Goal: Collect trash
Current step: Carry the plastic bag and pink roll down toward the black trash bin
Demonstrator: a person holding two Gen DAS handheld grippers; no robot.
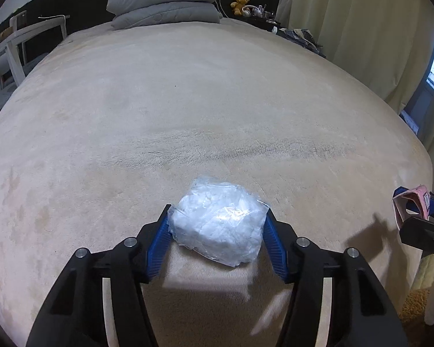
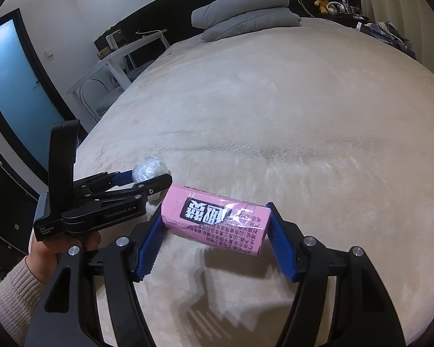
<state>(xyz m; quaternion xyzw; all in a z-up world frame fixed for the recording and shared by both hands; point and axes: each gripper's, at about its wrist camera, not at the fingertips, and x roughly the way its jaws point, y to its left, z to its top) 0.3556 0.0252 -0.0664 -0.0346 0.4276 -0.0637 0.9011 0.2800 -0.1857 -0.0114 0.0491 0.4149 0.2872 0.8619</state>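
A crumpled wad of clear plastic [image 1: 217,225] sits between the blue pads of my left gripper [image 1: 217,211], low over the cream bed cover [image 1: 188,101]. Both pads press on its sides. In the right wrist view the same wad [image 2: 149,169] shows at the tips of the left gripper [image 2: 150,177], which a hand [image 2: 52,248] holds. My right gripper [image 2: 215,206] is shut on a pink box with black print [image 2: 217,219], held by its two ends just above the cover. That pink box [image 1: 419,199] also peeks in at the right edge of the left wrist view.
A folded grey duvet [image 1: 165,3] lies at the head of the bed, with a teddy bear [image 1: 240,3] on the dark shelf behind it. A white chair [image 1: 14,46] stands to the left, pale curtains [image 1: 361,29] hang to the right, and a blue glass door [image 2: 14,86] is beyond the chair.
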